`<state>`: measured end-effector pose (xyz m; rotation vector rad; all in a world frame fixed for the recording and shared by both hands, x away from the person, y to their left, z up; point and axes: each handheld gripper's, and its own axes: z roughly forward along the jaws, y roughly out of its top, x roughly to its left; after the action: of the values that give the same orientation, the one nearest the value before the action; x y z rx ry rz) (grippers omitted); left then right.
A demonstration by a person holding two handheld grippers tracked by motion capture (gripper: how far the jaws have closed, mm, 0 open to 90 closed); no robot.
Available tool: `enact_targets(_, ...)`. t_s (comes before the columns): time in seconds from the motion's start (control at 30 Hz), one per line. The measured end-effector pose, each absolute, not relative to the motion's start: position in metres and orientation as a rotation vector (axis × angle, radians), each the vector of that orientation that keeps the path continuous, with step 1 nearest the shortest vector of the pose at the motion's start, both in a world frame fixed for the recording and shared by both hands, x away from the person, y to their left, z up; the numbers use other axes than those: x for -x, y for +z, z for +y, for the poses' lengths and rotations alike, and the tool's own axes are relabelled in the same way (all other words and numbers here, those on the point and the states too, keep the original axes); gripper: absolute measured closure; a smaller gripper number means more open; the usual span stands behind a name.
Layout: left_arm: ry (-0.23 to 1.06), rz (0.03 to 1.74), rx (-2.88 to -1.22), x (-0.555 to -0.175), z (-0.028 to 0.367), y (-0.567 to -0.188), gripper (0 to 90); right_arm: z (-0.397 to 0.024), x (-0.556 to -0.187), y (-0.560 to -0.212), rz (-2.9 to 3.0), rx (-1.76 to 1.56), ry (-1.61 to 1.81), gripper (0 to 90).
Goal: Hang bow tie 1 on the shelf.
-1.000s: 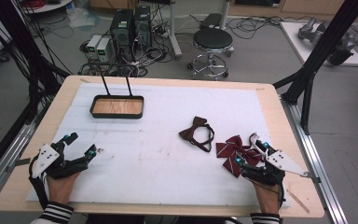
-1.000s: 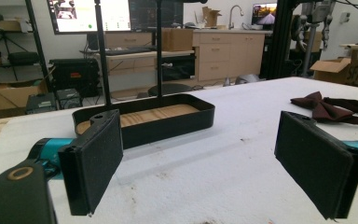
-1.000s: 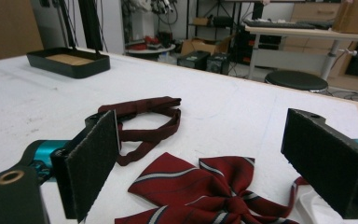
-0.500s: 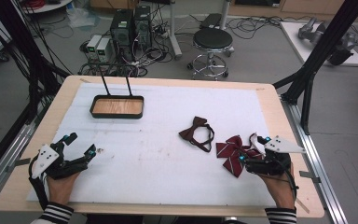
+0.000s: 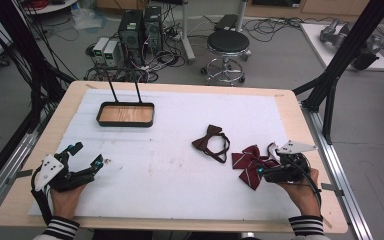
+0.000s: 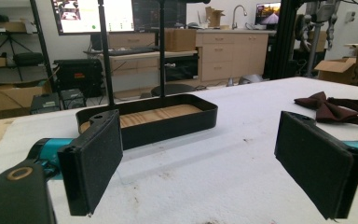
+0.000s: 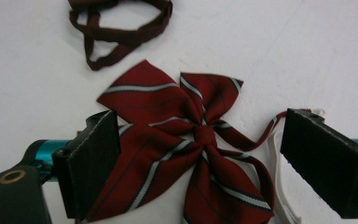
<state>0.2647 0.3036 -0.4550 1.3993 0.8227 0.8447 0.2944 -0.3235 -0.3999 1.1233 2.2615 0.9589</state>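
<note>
While the striped red bow tie (image 7: 186, 154) lies flat on the white worktop (image 5: 180, 150) near its right edge, nothing is yet gripped: it is framed by the wide-open right claw (image 7: 205, 163). Lifting remains. The left claw (image 6: 209, 163) is held open, well apart.

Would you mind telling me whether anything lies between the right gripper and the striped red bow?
Nothing visible does. The right gripper hangs open with the striped red bow between its fingers. The brown bow tie lies apart, beyond the bow.
</note>
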Motion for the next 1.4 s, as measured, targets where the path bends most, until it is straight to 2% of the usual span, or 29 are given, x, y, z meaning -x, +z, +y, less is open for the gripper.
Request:
enact_targets(0.1,0.846,0.823,-1.403,-0.265,0.304,-0.455,15.5,-0.324,-0.298,-0.402,2.289,-1.127,0.924,16.0)
enact_targets(0.6,0.845,0.823,-1.403,-0.265,0.304,-0.455,15.5,-0.324,-0.313,-0.418,2.374,-1.229,0.745,17.3)
enact_targets(0.7,0.845,0.822,-1.404,-0.265,0.304,-0.455,15.5,-0.324,-0.316,-0.420,2.391,-1.223,0.729,19.8)
enact_targets(1.13,0.844,0.822,-1.404,-0.265,0.304,-0.455,15.5,-0.322,-0.321,-0.426,2.456,-1.238,0.661,36.3)
enact_targets(1.17,0.844,0.823,-1.405,-0.265,0.304,-0.455,15.5,-0.324,-0.321,-0.426,2.466,-1.244,0.676,40.4)
enact_targets(1.2,0.844,0.823,-1.405,-0.265,0.304,-0.455,15.5,-0.324,-0.321,-0.426,2.466,-1.244,0.676,40.4)
enact_targets(1.23,0.844,0.823,-1.404,-0.265,0.304,-0.455,15.5,-0.325,-0.322,-0.426,2.481,-1.252,0.694,45.2)
enact_targets(1.27,0.844,0.823,-1.405,-0.265,0.304,-0.455,15.5,-0.325,-0.322,-0.426,2.481,-1.252,0.694,45.2)
enact_targets(1.3,0.844,0.823,-1.405,-0.265,0.304,-0.455,15.5,-0.325,-0.322,-0.426,2.489,-1.258,0.712,50.5)
enact_targets(1.4,0.844,0.823,-1.405,-0.265,0.304,-0.455,15.5,-0.325,-0.321,-0.425,2.500,-1.257,0.722,55.2)
